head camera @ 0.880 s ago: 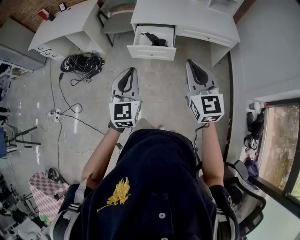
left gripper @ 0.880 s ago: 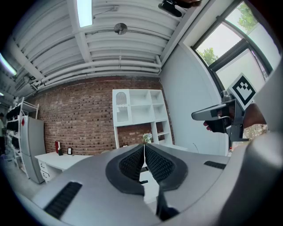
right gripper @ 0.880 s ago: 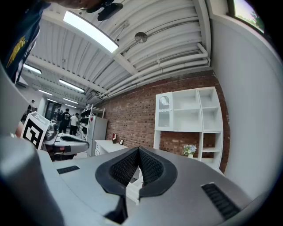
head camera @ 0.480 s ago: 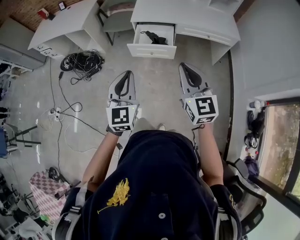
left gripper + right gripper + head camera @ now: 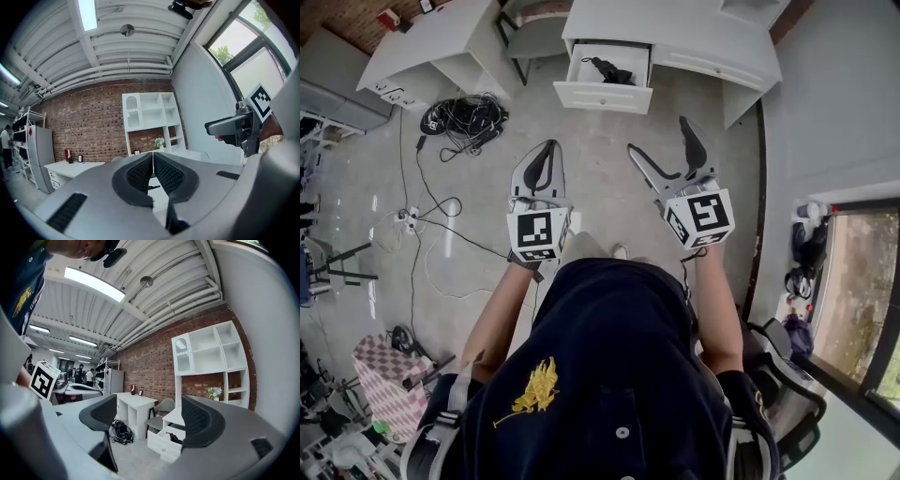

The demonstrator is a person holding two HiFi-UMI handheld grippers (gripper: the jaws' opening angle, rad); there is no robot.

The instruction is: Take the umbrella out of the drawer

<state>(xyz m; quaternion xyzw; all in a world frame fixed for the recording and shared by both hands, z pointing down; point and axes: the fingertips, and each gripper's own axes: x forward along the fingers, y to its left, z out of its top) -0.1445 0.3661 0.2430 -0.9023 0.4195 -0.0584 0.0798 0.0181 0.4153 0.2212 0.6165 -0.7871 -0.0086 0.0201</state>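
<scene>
The black folded umbrella lies in the open white drawer of the desk, far ahead on the floor plan in the head view. Both grippers hang level at waist height, well short of the drawer. My left gripper is shut and empty; in the left gripper view its pads meet with nothing between them. My right gripper stands wide open and empty. Between its jaws in the right gripper view I see the drawer with the umbrella in it.
The drawer belongs to a white desk beside the right wall. A grey chair and a second white desk stand to its left. A bundle of black cables lies on the floor at left, with loose wires trailing back.
The right gripper's jaws have swung wide open from shut. Both grippers have drifted slightly left in the head view, and the left one stays shut.
</scene>
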